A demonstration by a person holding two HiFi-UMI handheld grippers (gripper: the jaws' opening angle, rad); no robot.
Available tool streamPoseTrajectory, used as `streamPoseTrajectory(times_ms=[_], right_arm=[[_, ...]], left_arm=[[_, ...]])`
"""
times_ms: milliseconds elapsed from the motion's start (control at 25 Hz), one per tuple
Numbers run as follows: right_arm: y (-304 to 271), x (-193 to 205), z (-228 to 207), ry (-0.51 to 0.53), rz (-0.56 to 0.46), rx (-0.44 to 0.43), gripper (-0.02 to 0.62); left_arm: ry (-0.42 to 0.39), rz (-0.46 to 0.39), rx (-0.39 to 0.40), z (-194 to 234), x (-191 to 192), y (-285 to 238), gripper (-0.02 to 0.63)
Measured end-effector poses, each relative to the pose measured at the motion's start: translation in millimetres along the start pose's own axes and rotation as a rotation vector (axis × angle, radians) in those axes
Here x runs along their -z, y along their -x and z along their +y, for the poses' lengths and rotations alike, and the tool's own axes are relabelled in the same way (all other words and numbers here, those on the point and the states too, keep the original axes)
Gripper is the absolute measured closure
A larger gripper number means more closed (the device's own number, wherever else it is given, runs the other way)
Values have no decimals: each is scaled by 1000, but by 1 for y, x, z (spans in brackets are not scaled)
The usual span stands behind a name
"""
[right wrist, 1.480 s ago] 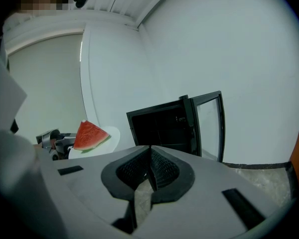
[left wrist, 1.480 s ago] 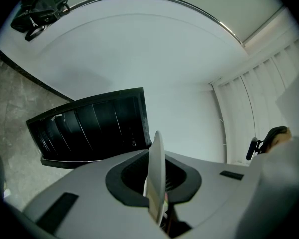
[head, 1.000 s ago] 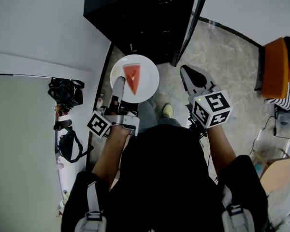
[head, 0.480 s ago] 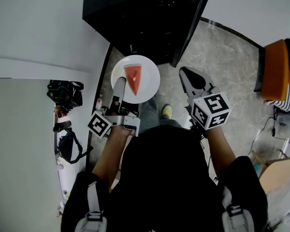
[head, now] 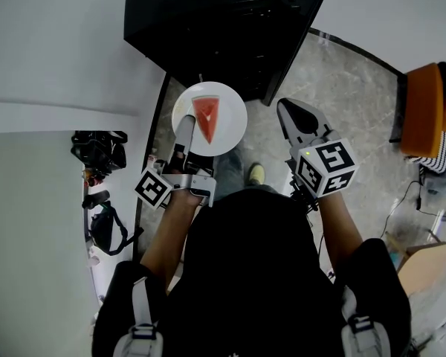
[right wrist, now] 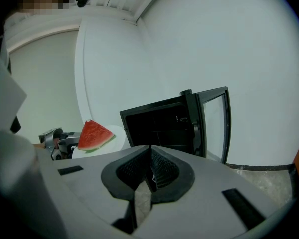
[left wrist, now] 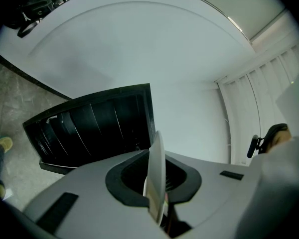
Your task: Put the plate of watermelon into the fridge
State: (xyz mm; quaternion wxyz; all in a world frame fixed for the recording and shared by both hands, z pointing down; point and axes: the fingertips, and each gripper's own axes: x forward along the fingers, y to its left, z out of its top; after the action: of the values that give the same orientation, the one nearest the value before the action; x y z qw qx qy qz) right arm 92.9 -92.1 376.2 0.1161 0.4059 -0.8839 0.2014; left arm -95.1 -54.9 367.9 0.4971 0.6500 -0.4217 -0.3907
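Our left hand-held gripper [head: 186, 131] is clenched on the near rim of the white plate [head: 231, 122]; in the left gripper view the plate stands edge-on between the pads. Our right hand-held gripper [head: 288, 114] is closed with nothing between its jaws and hangs at centre right of the head view, apart from the plate.

On the plate lies one wedge of watermelon [head: 207, 117], its tip pointing back toward us. We hold the plate in the air at the upper middle of the head view, just in front of the black fridge [head: 208, 28], whose door [head: 301, 32] stands open to the upper right. The plate is not inside yet.

We judge the main risk to be the one-sided grip. Only the rim is pinched, so the plate's weight hangs out beyond the pads. A tilt of the wrist could let the far edge dip and send the wedge sliding off onto the floor [head: 342, 103]. A smooth rim could also creep out of the pads.

We could also knock the far rim against the fridge frame, a shelf or the door edge as we reach in, since the dark interior is hard to read from above.
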Motion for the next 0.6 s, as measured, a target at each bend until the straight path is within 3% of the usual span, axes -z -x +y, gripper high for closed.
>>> streamPoseTrajectory(times_ms=[600], right_arm=[[-59,-19,-13,-14,28,13,575]], left_arm=[[37,50,-10,22,-29,-52,572]])
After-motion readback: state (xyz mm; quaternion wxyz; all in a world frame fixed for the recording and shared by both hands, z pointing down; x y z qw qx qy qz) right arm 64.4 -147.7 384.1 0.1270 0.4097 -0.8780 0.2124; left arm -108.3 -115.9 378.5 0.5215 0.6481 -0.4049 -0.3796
